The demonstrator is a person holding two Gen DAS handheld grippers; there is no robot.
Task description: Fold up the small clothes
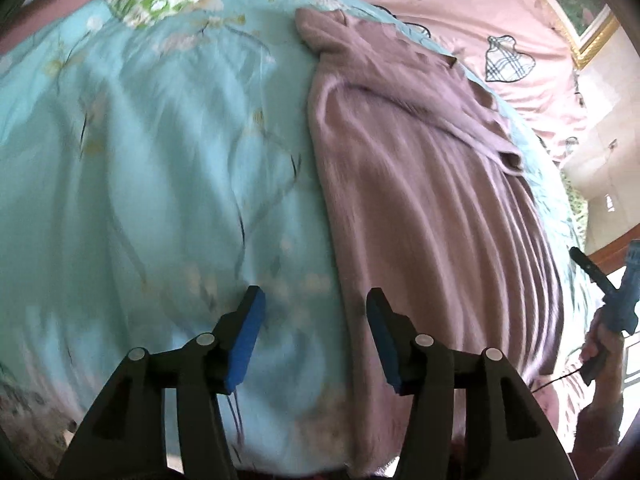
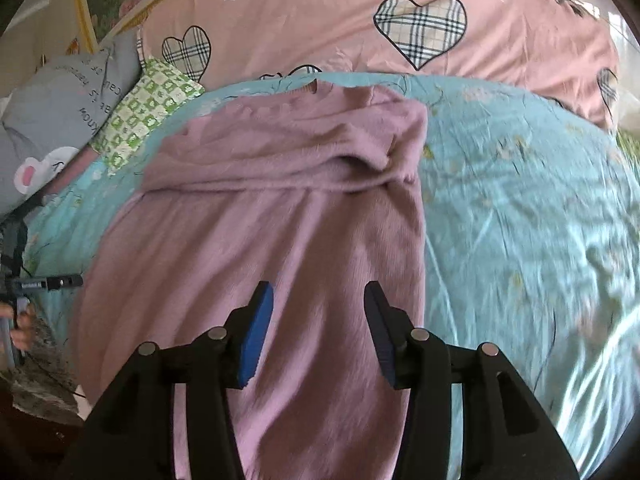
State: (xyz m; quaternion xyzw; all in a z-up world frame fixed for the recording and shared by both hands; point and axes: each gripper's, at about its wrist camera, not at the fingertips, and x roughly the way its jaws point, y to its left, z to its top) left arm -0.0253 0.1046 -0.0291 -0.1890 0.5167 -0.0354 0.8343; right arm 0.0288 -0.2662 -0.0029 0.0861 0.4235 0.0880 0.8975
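One mauve knit sweater lies flat on the pale turquoise floral quilt, already doubled lengthwise into a long strip, its collar end farthest from the cameras and a sleeve laid across the upper part in a soft ridge. It looks light and limp, a fuzzy fine rib that should drape and cling rather than slide, so it ought to fold without springing back. My call for a hold: pinch the two near hem corners, one per hand, and carry them up toward the collar; a grab mid-panel would only bunch the knit.

Over it, the right gripper hangs with blue pads parted, nothing between them but air above the cloth. Left gripper is likewise released and empty, straddling the sweater's left edge where knit meets quilt. Both views are smeared, so whether either pad brushes the fabric I can't say for sure.

Further out, the quilt is sleek and creased with a satin sheen. Behind it sits a pink cover with plaid hearts, a green-and-white checked pillow, and a grey printed cushion.
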